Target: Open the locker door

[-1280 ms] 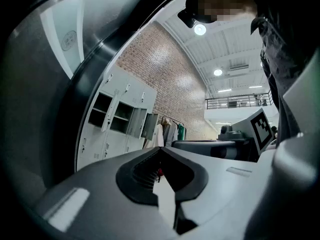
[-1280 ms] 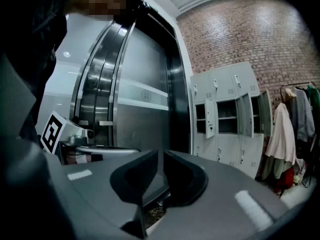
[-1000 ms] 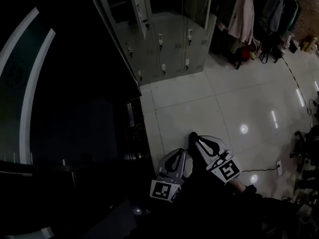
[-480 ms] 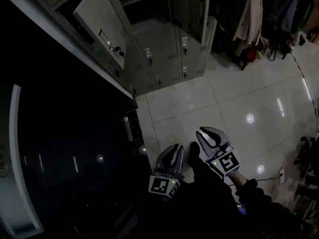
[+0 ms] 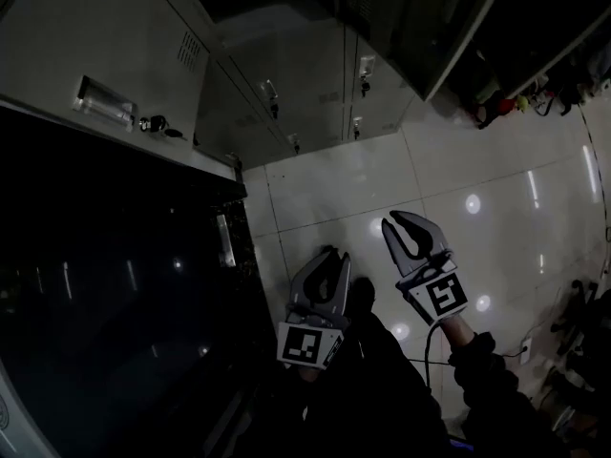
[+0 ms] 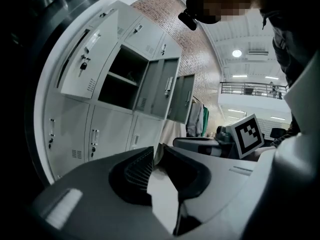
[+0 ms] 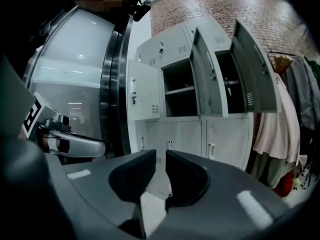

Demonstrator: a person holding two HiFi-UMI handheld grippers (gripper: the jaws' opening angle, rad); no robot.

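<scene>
A grey locker bank [image 5: 315, 84] stands ahead on the tiled floor. One open door [image 5: 105, 55] with a recessed handle [image 5: 100, 103] and hanging keys [image 5: 158, 124] fills the upper left of the head view. In the right gripper view several upper doors [image 7: 205, 74] hang open, while the lower lockers [image 7: 190, 136] are closed. My left gripper [image 5: 331, 256] [image 6: 156, 149] and right gripper [image 5: 406, 219] [image 7: 161, 154] are held low over the floor, well short of the lockers. Each shows a narrow gap between its jaws and holds nothing.
A dark curved glass wall [image 5: 115, 303] runs along the left, beside the lockers. Clothes [image 7: 287, 129] hang to the right of the locker bank. White glossy floor tiles [image 5: 430, 170] lie between me and the lockers. A cable [image 5: 477, 356] trails on the floor by my right arm.
The head view has swung closer to the lockers, so the open door with keys now looms at the upper left. Both grippers stay low, the right one a little higher in the view.
</scene>
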